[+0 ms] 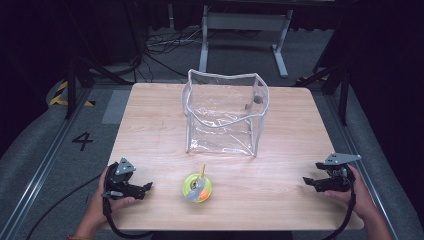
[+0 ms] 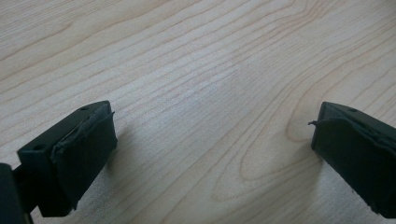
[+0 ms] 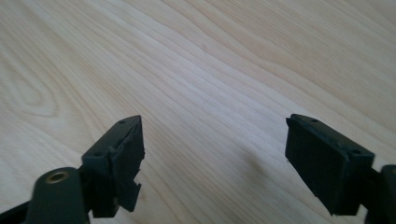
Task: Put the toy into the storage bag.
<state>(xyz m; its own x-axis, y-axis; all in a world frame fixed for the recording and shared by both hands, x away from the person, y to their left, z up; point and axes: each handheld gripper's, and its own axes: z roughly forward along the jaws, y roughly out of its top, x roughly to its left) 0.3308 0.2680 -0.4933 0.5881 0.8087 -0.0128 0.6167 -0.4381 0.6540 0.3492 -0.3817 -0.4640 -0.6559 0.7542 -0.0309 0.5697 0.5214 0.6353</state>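
A clear plastic bag [image 1: 225, 112] with a white-trimmed rim stands open in the middle of the wooden table [image 1: 150, 125]. In front of it, near the front edge, lies a small yellow-green round toy [image 1: 197, 187] with orange and blue parts. My left gripper [image 1: 148, 188] rests at the front left, held by a hand, pointing toward the toy; its jaws stand wide apart over bare wood [image 2: 210, 116]. My right gripper [image 1: 306, 182] is at the front right, held a little above the table, jaws apart with nothing between them over bare wood [image 3: 210, 93].
Beyond the table's far edge stands a white metal frame [image 1: 245, 30] with cables [image 1: 160, 47] on the dark floor. A floor marking "4" [image 1: 82, 141] lies left of the table. Black stands flank the table on both sides.
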